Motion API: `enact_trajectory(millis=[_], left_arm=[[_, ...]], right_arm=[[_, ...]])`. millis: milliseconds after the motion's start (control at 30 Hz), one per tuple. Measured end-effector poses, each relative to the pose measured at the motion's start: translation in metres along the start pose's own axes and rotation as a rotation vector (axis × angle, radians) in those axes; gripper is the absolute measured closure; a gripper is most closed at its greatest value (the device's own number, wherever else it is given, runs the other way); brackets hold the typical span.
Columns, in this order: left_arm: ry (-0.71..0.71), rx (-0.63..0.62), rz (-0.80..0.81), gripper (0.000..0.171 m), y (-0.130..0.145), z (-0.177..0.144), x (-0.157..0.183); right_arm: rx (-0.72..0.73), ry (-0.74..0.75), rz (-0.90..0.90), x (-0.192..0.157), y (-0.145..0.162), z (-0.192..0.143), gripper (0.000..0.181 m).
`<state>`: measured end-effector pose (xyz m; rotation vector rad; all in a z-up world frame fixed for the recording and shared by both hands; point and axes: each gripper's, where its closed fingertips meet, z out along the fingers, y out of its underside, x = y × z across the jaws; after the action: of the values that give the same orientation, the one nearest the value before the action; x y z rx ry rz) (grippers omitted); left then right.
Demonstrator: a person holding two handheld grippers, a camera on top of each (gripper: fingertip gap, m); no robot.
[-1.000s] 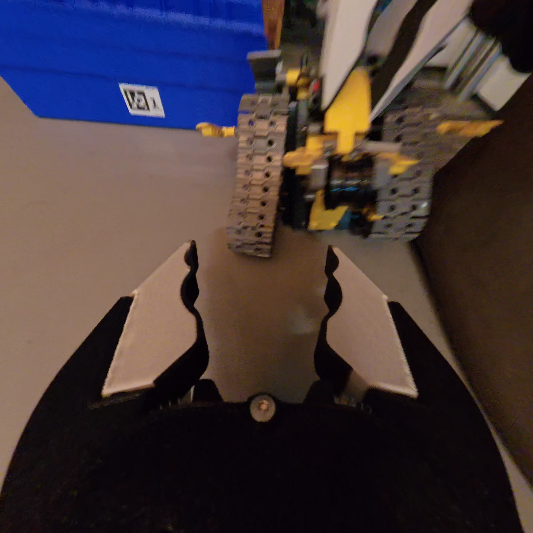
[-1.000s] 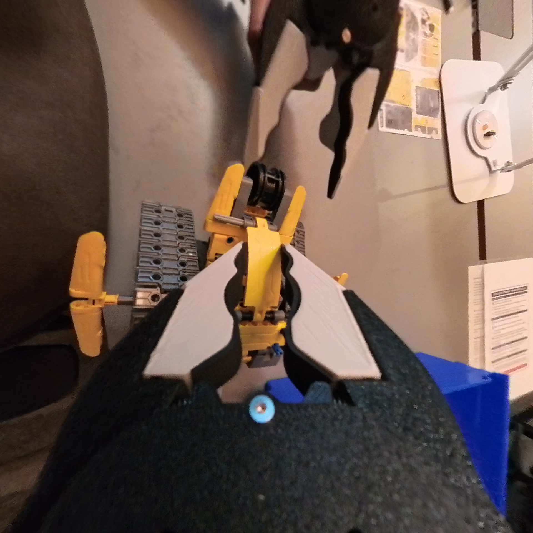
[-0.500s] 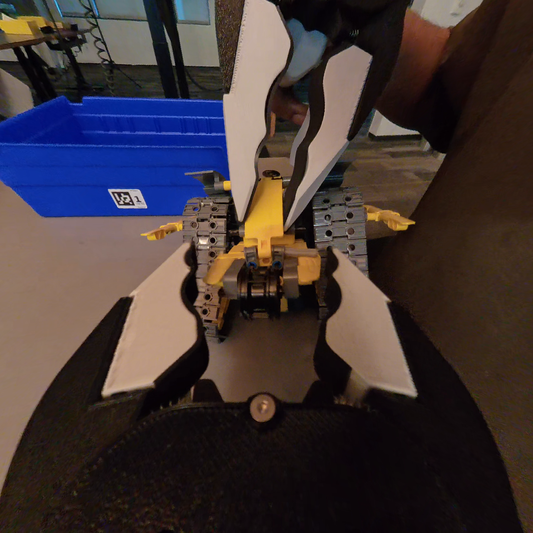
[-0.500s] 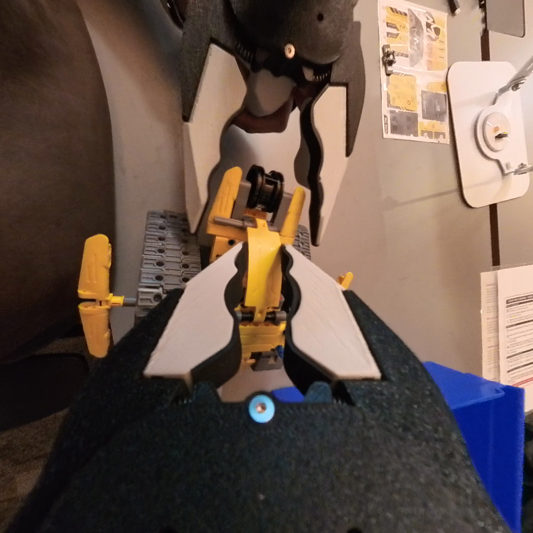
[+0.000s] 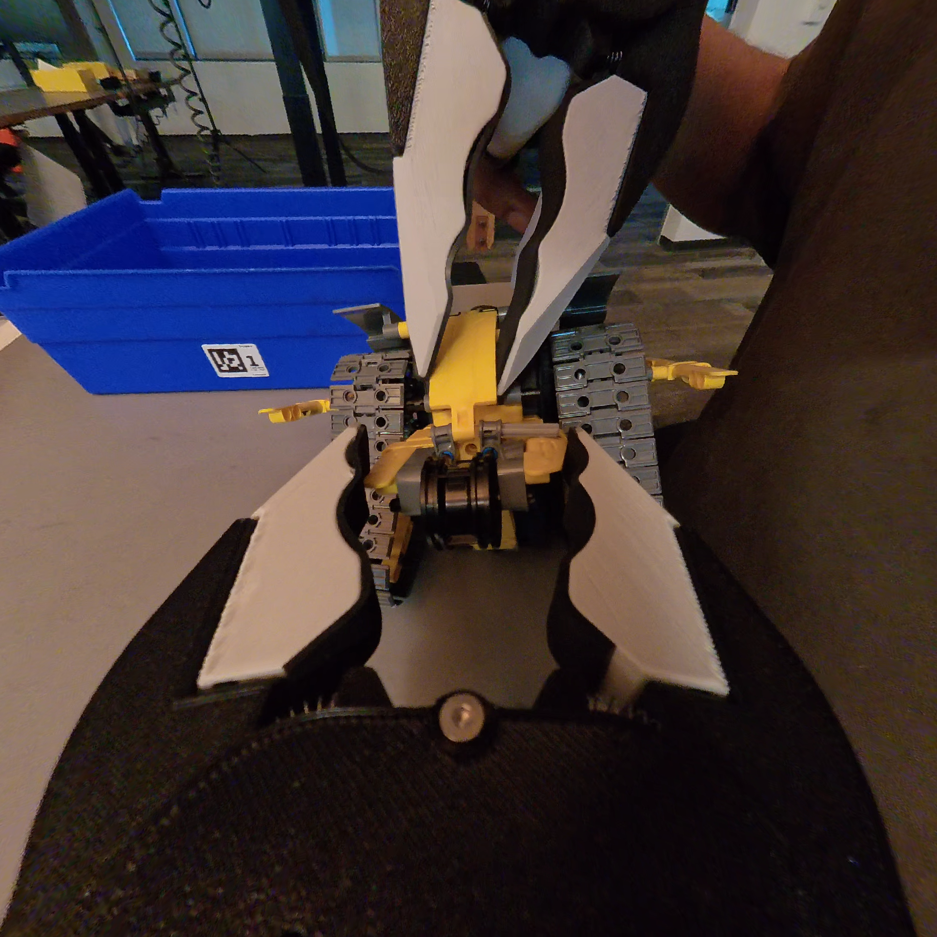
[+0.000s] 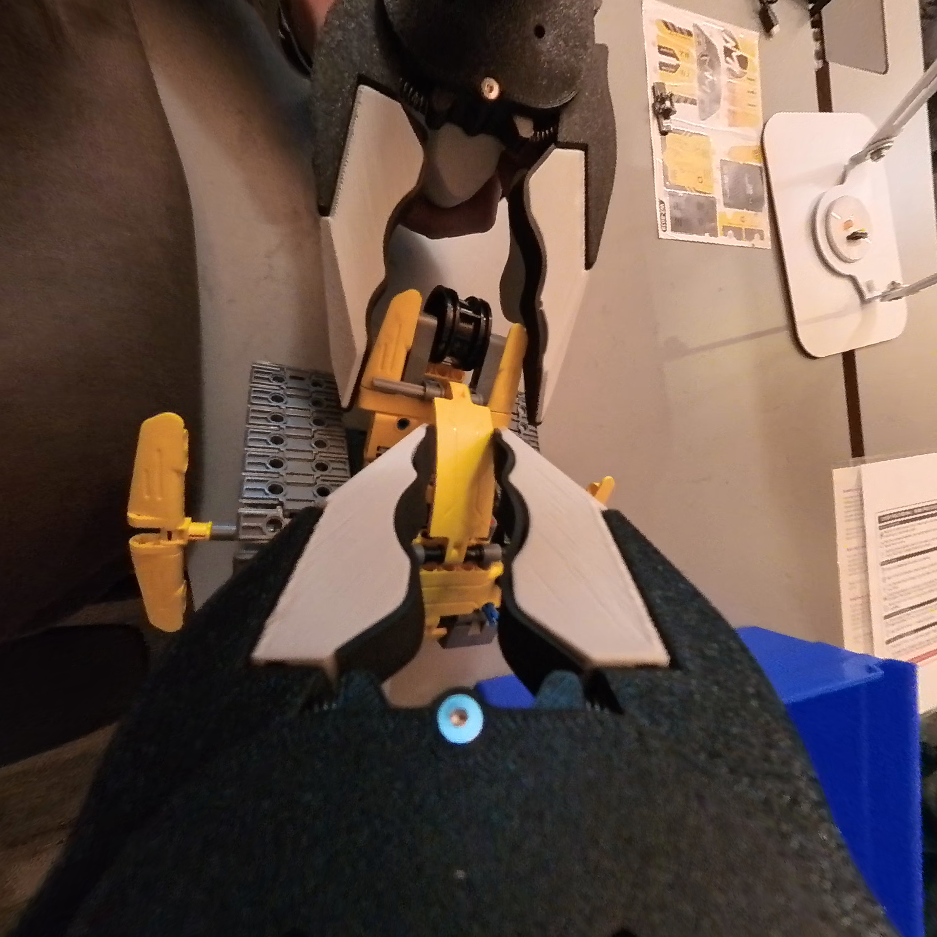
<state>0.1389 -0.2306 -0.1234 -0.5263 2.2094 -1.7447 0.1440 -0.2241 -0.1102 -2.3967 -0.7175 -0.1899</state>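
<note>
A brick-built tracked vehicle [image 5: 476, 456] with grey tracks and yellow parts stands on the grey table [image 5: 127, 481]. My left gripper [image 5: 466, 441] is open, its fingertips on either side of the vehicle's near end, where a black wheel [image 5: 459, 499] sits between yellow arms. I cannot tell if they touch it. My right gripper [image 6: 461, 433] is shut on the vehicle's yellow curved panel [image 6: 461, 481], and it reaches down from above in the left wrist view [image 5: 461, 375]. The left gripper [image 6: 443, 405] shows beyond the vehicle [image 6: 294, 446] in the right wrist view.
A blue bin [image 5: 203, 284] stands behind the vehicle, also in the right wrist view [image 6: 836, 760]. A person's dark-clothed body [image 5: 836, 456] fills the right side. A printed sheet [image 6: 710, 127], a white plate on a metal stand [image 6: 836, 228] and papers [image 6: 892, 557] lie farther off. The tips of both grippers are at nearly the same place.
My left gripper has moved in on the vehicle, still open, until its fingers flank the end with the black wheel. My right gripper has kept its hold on the yellow panel.
</note>
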Motion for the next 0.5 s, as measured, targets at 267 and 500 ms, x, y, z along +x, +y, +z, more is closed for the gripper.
enact_trajectory(millis=[267, 500], left_arm=[[-0.017, 0.016, 0.001, 0.097, 0.000, 0.002, 0.002], [-0.099, 0.023, -0.021, 0.097, 0.004, -0.015, -0.001]], right_arm=[[-0.046, 0.026, -0.036, -0.003, 0.002, -0.001, 0.160], [0.045, 0.020, -0.078, 0.005, -0.016, 0.007, 0.160]])
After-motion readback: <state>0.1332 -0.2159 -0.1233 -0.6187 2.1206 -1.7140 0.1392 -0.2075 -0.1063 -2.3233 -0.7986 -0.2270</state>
